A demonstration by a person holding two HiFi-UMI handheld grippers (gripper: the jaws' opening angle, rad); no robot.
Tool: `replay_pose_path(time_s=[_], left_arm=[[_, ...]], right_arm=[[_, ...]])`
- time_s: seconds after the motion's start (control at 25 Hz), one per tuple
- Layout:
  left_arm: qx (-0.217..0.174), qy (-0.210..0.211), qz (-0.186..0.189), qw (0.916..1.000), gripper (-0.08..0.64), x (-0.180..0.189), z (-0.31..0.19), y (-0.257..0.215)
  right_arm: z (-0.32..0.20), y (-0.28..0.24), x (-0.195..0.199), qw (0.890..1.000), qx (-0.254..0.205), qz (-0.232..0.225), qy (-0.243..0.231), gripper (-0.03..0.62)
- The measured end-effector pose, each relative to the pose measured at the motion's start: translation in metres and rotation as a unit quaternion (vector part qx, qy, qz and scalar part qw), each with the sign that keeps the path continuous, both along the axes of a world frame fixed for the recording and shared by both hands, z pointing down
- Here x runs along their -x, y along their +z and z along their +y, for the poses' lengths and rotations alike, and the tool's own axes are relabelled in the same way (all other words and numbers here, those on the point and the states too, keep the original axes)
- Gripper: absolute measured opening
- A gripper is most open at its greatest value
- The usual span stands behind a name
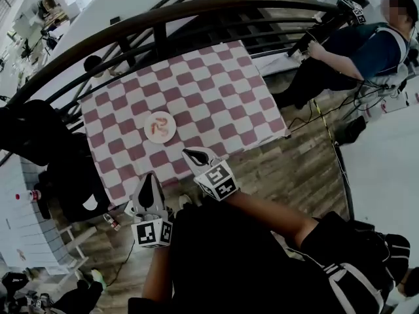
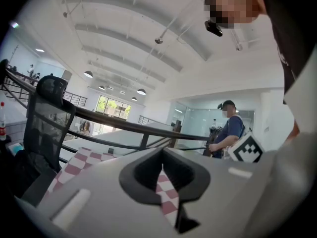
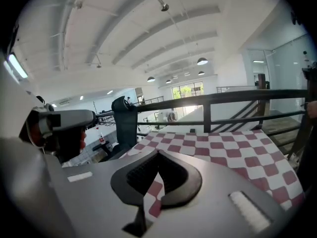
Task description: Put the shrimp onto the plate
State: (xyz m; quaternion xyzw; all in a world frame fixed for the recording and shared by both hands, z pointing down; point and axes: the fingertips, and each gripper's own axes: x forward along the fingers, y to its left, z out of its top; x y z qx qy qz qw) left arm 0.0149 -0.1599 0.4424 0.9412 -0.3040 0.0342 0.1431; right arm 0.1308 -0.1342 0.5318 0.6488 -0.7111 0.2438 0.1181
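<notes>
Closest in, at the bottom of the head view, are the grey left tongs with their black-and-white marker cube [image 1: 150,178]. They're closed tip to tip with nothing between them. Just above and to the right are the matching grey right tongs [image 1: 190,154], also clamped together and empty. Both hang over the near edge of the bench with the red-and-white checkered cloth [image 1: 216,90].

Next out is the small round white plate [image 1: 167,138], up and left of the right tongs and straight up-frame from the left ones. The right tongs are clearly the nearer pair, and their tips point roughly toward it. The orange-red curved shrimp [image 1: 159,128] are already on that plate, near the middle, so to me the job looks pretty much done. They show as two little bent streaks running roughly up-down in the frame. They're too small to tell head from tail, and neither gripper view catches them.

Past the bench there's a dark curved metal railing [image 1: 196,12], and a person in a blue top [image 1: 366,51] is at the upper right.
</notes>
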Motion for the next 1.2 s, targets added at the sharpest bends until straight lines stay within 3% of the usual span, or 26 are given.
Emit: replay_pose_path(time_s=[0.4,0.6,1.2], left_arm=[[-0.041,0.036,-0.004,0.9985,0.006,-0.027,0.016,-0.025],[-0.049,0.034,-0.011,0.9982,0.006,-0.032,0.021,-0.029],[-0.07,0.058,0.0,0.9959,0.006,-0.027,0.052,-0.036]], right_arm=[[0.033,-0.08,-0.013,0.995,-0.085,0.034,0.04,-0.002],[0.04,-0.109,-0.008,0.989,-0.129,0.048,0.053,-0.003],[0.055,-0.124,0.019,0.985,-0.148,0.072,0.042,-0.003]])
